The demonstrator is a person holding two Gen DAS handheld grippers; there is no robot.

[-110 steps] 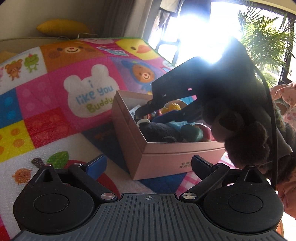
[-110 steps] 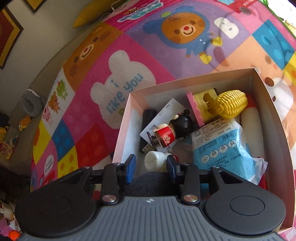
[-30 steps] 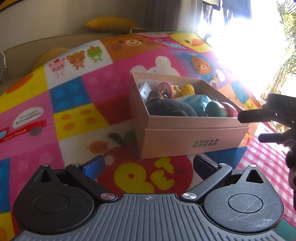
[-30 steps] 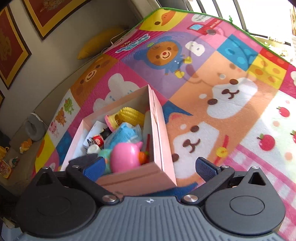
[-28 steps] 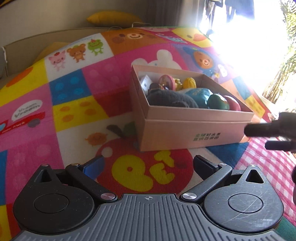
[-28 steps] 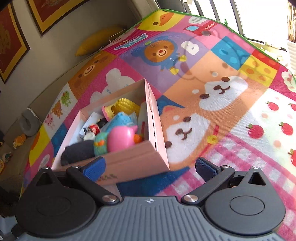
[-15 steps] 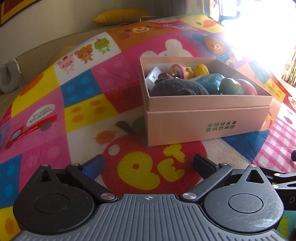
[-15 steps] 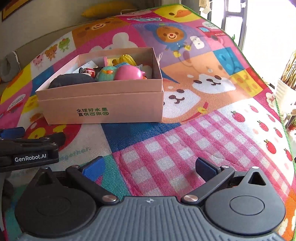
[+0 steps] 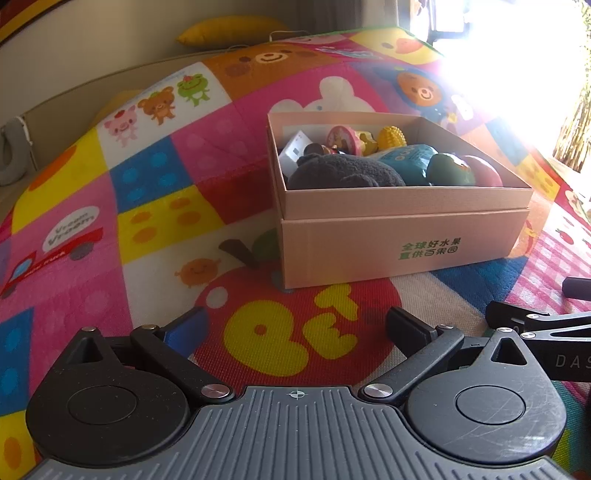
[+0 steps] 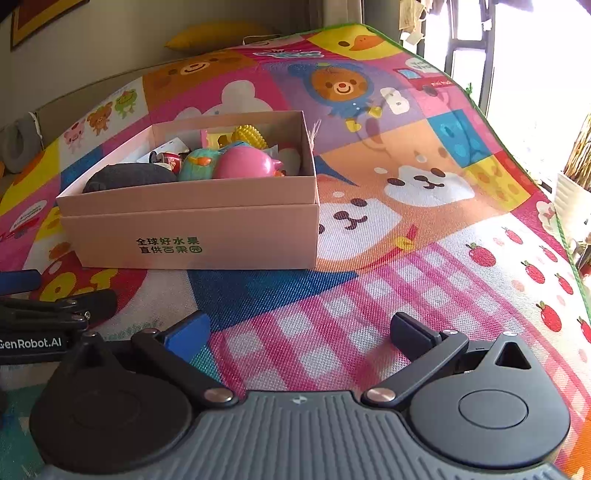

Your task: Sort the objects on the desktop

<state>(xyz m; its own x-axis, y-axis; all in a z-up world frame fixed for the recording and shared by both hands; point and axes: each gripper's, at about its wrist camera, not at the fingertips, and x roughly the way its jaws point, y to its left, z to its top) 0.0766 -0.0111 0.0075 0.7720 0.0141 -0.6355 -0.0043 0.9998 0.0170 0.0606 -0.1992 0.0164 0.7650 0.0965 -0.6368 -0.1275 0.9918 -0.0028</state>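
Observation:
A pink cardboard box [image 9: 399, 240] [image 10: 192, 225] with green print stands on the colourful play mat. It holds a dark plush toy [image 9: 343, 173] [image 10: 129, 177], a teal toy [image 9: 448, 173] [image 10: 195, 166], a pink toy [image 10: 243, 164], a yellow knobbly ball [image 9: 391, 138] [image 10: 251, 136] and other small items. My left gripper [image 9: 295, 325] is open and empty, low over the mat in front of the box. My right gripper [image 10: 299, 328] is open and empty, to the right of the left one. Each gripper shows at the edge of the other's view.
The play mat [image 10: 424, 229] covers the whole surface. A yellow cushion [image 9: 232, 31] lies against the back wall. A bright window [image 10: 535, 55] and a plant are on the right, past the mat's green edge.
Both grippers have drawn back from the box and come down low over the mat. The right gripper has let go of the dark plush toy, which now lies in the box.

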